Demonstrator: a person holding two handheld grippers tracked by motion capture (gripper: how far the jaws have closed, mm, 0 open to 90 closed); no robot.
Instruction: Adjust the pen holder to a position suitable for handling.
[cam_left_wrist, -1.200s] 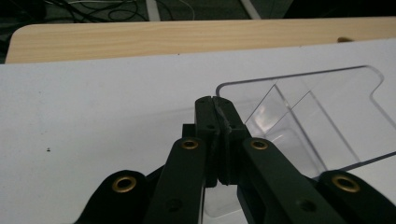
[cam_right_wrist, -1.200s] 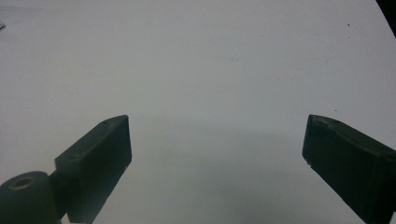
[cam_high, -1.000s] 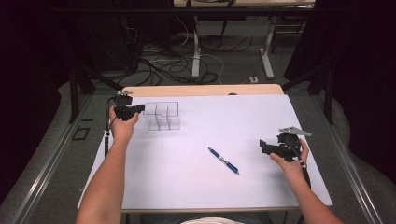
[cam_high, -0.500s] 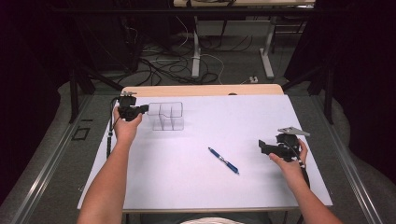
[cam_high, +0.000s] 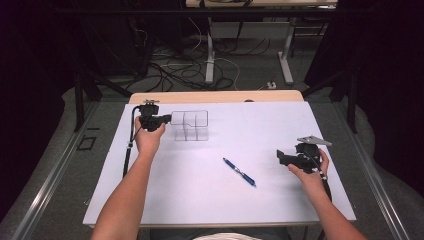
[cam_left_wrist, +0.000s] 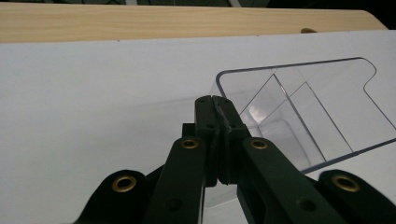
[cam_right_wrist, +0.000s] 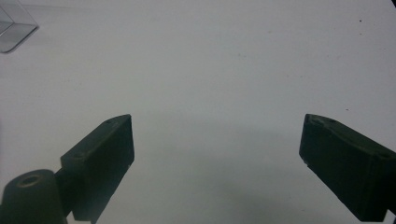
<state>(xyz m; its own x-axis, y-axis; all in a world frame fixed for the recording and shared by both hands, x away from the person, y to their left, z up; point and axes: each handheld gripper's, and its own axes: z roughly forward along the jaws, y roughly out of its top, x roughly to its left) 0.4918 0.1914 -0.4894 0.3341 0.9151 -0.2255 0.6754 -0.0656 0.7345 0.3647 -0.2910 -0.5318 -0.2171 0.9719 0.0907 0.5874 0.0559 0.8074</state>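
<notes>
Your clear plastic organiser (cam_high: 190, 125) lies at the far left of the white table sheet (cam_high: 210, 200), its long axis running left to right across the table in the high view, open side up, with inner walls splitting it into compartments; how many compartments I cannot tell for sure. Your left gripper (cam_high: 167, 119) points to the right, toward the organiser's left end, and in the left gripper view its jaws are pressed together on the near corner wall of that organiser (cam_left_wrist: 299, 107), so you have the rim pinched with no gap between the pads. Your right gripper (cam_high: 281, 157) sits well apart at the right side of the sheet, pointing left, and in the right gripper view (cam_right_wrist: 215, 154) its jaws stand wide apart with nothing between them, just bare sheet. A blue pen (cam_high: 240, 172) lies between your two hands, nearer the right one, its long axis slanting from upper left to lower right, touching neither gripper. Count: one organiser, one pen, two grippers
</notes>
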